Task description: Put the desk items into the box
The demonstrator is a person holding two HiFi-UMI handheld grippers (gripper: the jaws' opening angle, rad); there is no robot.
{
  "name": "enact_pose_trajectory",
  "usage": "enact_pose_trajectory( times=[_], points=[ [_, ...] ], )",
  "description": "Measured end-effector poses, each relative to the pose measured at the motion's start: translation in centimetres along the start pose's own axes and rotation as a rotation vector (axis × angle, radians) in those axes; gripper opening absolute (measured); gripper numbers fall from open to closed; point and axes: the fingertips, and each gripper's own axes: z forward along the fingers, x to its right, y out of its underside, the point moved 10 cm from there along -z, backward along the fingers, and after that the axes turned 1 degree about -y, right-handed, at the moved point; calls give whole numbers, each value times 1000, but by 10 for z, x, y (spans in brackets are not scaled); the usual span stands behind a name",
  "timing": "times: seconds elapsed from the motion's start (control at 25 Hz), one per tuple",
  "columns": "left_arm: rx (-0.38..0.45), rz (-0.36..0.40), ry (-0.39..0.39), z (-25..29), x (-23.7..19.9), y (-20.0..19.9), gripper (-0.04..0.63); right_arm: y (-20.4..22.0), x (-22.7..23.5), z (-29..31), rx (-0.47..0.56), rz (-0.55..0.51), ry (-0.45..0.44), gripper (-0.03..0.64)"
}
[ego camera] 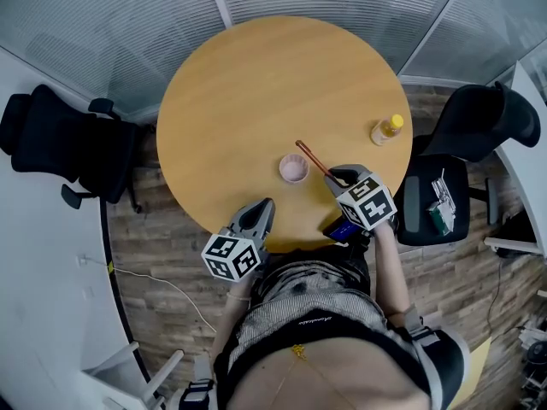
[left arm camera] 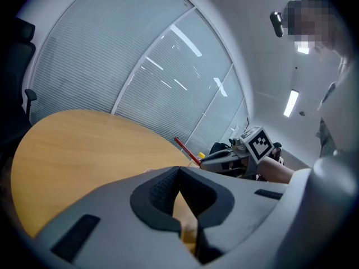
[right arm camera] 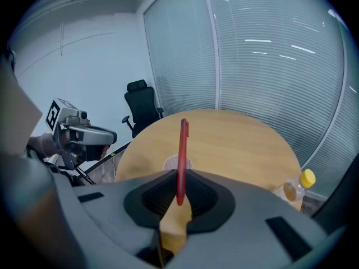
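Nearest to me, my left gripper (ego camera: 261,207) hangs over the near edge of the round wooden table (ego camera: 256,84). Its fingers are clenched on nothing: in the left gripper view the 2 black pads meet at the tips, with only tabletop showing through the gap behind them.

A little further in, to its right, my right gripper (ego camera: 335,178) points down at the table. Its fingers are grasping the red pen (ego camera: 311,158) by 1 end. In the right gripper view the pads press on the pen's lower part and the rest stands straight up out of them. From the head view the pen slants away from the gripper to the upper left, lifted off the wood, with its free end out past the pink cup (ego camera: 293,168).

That small round cup stands on the table just beside the pen, left of my right gripper.

Further off, near the table's right edge, a small clear bottle with a yellow cap (ego camera: 386,130) lies well apart from the cup.

Beyond the table, 1 black office chair (ego camera: 60,143) stands to the left. Another chair (ego camera: 479,122) stands to the right, with some small things (ego camera: 440,202) on its seat that I cannot make out.

Farthest away, glass walls with closed blinds (ego camera: 128,15) curve around behind the table.
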Motion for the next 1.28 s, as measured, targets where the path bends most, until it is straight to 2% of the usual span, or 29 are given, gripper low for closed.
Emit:
enact_pose_trajectory(
  times=[0.44, 1.0, 1.28],
  points=[
    [-10, -6, 18, -4, -4, 0, 18, 10, -7, 23, -95, 44, -3, 60],
    [-9, -26, 6, -12, -22, -3, 18, 17, -14, 60, -283, 20, 2, 61],
    [-11, -39, 7, -14, -30, -3, 18, 17, -15, 72, -320, 23, -13, 61]
  ],
)
